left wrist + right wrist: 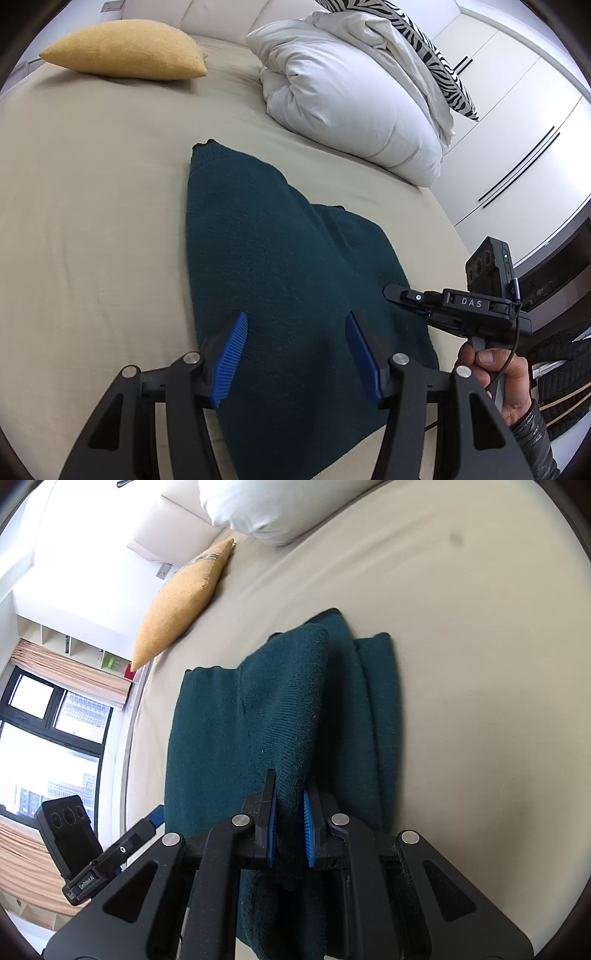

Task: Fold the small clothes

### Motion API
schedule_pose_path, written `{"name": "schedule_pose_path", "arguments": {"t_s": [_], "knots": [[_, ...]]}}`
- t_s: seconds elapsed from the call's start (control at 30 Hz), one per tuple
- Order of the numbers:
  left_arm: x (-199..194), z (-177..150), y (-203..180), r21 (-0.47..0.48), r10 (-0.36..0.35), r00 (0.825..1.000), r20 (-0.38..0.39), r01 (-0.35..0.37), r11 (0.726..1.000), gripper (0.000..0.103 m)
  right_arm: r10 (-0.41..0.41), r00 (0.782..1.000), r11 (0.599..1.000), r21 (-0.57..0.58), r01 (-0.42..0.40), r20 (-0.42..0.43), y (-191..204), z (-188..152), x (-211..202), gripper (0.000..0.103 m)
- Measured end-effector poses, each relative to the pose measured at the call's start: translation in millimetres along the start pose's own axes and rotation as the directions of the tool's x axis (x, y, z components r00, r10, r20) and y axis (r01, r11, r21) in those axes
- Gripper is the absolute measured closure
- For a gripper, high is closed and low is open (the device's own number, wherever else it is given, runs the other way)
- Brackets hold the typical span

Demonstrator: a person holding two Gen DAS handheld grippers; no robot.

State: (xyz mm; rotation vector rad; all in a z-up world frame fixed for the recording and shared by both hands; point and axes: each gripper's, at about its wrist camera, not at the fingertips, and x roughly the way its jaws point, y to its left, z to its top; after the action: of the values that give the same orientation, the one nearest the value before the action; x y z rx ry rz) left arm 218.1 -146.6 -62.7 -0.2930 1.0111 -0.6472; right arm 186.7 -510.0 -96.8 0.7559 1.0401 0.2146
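your right tongs (pixel 290 812) pinch a raised fold of the dark teal knitted sweater (pixel 273 258) on the beige bed (pixel 92 229); left tongs (pixel 295 354) gape empty above it. partly folded, not finished.

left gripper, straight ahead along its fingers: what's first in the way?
Most likely the dark teal garment lying on the bed. The left gripper, jaws open and empty, points down at it; how near it is I can't judge.
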Motion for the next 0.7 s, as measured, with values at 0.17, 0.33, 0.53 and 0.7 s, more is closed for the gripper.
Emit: {"name": "schedule_pose_path", "arguments": {"t_s": [0.17, 0.33, 0.53, 0.7], "knots": [[-2.7, 3.3, -8.6, 0.027, 0.018, 0.999, 0.046, -0.019, 0.999, 0.045, 0.004, 1.0, 1.0, 0.015, -0.004, -0.001, -11.2, 0.5, 0.5, 0.093], [3.7, 16.5, -27.3, 0.076, 0.013, 0.997, 0.075, -0.018, 0.997, 0.045, -0.001, 1.0, 1.0, -0.014, 0.002, 0.023, -6.9, 4.6, -11.6, 0.093], [34.1, 25.4, -37.0, 0.12, 0.066, 0.997, 0.04, -0.07, 0.99, 0.045, -0.013, 1.0, 1.0, -0.003, 0.013, 0.026, -21.2, 3.2, -32.4, 0.093], [54.3, 15.6, -22.3, 0.13, 0.105, 0.994, 0.023, -0.107, 0.986, 0.046, 0.051, 0.999, 0.995, 0.083, -0.051, 0.006, -46.9, -4.3, -18.4, 0.093]]}}
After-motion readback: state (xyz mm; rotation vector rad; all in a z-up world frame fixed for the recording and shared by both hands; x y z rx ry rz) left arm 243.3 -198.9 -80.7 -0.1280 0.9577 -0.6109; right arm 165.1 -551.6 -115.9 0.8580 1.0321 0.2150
